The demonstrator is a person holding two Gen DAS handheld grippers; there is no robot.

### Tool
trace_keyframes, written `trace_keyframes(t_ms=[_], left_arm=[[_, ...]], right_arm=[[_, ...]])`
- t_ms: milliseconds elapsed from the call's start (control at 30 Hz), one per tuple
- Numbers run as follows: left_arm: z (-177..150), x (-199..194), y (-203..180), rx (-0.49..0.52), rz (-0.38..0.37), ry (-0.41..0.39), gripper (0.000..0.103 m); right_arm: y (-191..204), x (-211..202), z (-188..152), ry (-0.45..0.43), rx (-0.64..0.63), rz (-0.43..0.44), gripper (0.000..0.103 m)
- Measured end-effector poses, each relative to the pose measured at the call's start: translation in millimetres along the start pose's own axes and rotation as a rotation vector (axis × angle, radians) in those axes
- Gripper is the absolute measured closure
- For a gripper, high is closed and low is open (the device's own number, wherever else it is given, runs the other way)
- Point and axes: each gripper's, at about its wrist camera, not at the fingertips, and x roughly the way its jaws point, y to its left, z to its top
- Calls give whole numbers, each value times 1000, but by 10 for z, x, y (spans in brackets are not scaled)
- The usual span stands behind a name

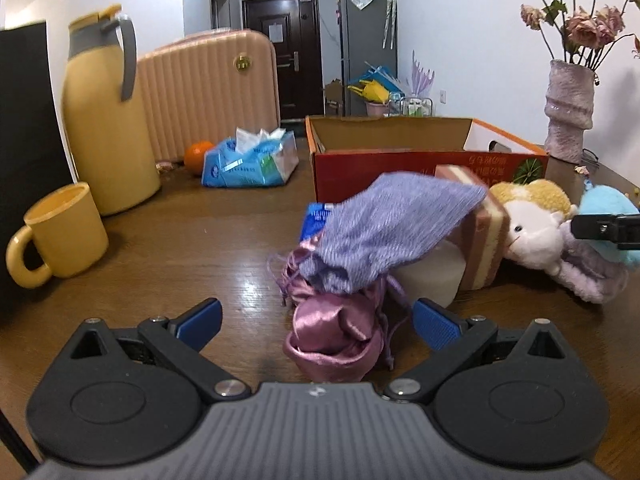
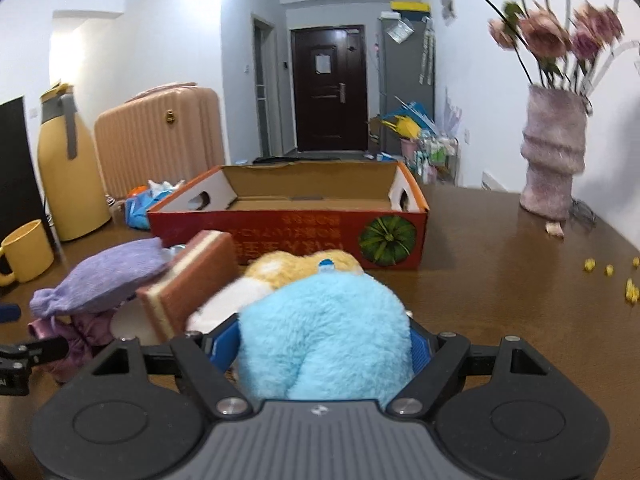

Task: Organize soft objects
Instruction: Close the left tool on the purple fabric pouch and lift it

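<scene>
My left gripper (image 1: pixel 318 322) stands open low over the wooden table, its blue pads either side of a pink satin pouch (image 1: pixel 336 336) without touching it. Behind the pouch a purple knitted bag (image 1: pixel 392 232) lies over a striped sponge (image 1: pixel 482 236) and a white round block (image 1: pixel 432 276). A white plush with yellow hair (image 1: pixel 528 232) lies to the right. My right gripper (image 2: pixel 324 344) is shut on a fluffy light-blue plush toy (image 2: pixel 324 332), which fills the gap between its pads. The open red cardboard box (image 2: pixel 288 232) stands just beyond.
A yellow mug (image 1: pixel 60 236) and a yellow jug (image 1: pixel 104 120) stand at the left, beside a black panel. A blue tissue pack (image 1: pixel 252 160) and an orange (image 1: pixel 198 154) lie behind. A vase of dried flowers (image 2: pixel 554 152) stands at the right, with yellow crumbs (image 2: pixel 632 292) near it.
</scene>
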Motion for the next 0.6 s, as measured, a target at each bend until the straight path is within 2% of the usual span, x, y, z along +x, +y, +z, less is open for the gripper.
trace_keyframes(t_ms=[100,267,367,600], left_arm=[[-37,115,28,-22,-18,33,0],[-40,126,124,-67,-39,34,0],[-16,52,176,-95,-43,-8,0],[173,101,-28,1,-49,-37,0]], right_arm=[[-66,9,-10,5,29,6,23],[-18,-39,-44,-13,9,17,23],[22,-52,-51,-16,-6,24,23],[32,-62,-52,-22,-7,19,23]])
